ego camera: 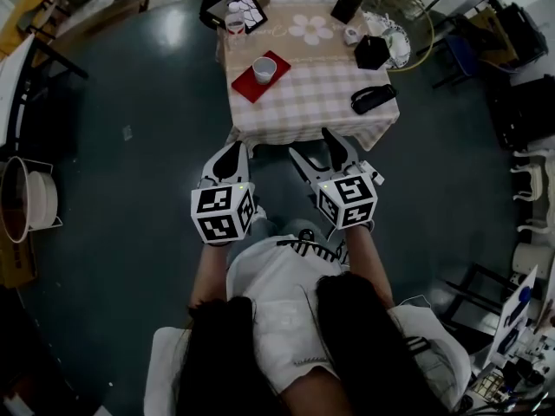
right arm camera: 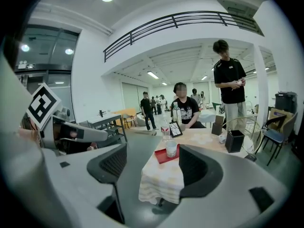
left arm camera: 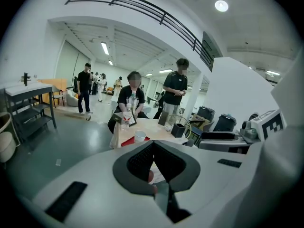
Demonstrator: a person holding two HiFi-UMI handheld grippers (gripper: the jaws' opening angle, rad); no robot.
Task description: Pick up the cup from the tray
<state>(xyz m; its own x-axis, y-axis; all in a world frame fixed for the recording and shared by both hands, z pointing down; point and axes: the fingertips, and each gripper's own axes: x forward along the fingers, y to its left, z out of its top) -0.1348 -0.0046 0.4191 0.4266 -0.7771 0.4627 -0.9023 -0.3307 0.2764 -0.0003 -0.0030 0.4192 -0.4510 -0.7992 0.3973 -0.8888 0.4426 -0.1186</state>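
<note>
Although the task was to lift the cup [ego camera: 264,68], nothing of it had been done yet, as far as the views showed. The cup stood upright on the red tray [ego camera: 245,87], which lay by the left edge of the desk [ego camera: 321,94], about midway along it, on the checked cloth. Neither gripper was near it. Both were held low in front of the person's body, off the desk's near edge and over the floor, pointing toward the desk.

The left gripper [ego camera: 231,150] had its jaws drawn together at the tips, with only a narrow wedge of gap behind them, and nothing was held there. The right gripper [ego camera: 314,146] had its jaws standing wide apart and empty; in its own view the cup and tray showed in the gap, but far beyond the jaws, not between them.

All of the work seemed left to do: reach over the near edge to the tray, set the open jaws round the cup, close on it and raise it clear. Judged by its open jaws and its aim, the right gripper looked the likelier one to do this.
</note>
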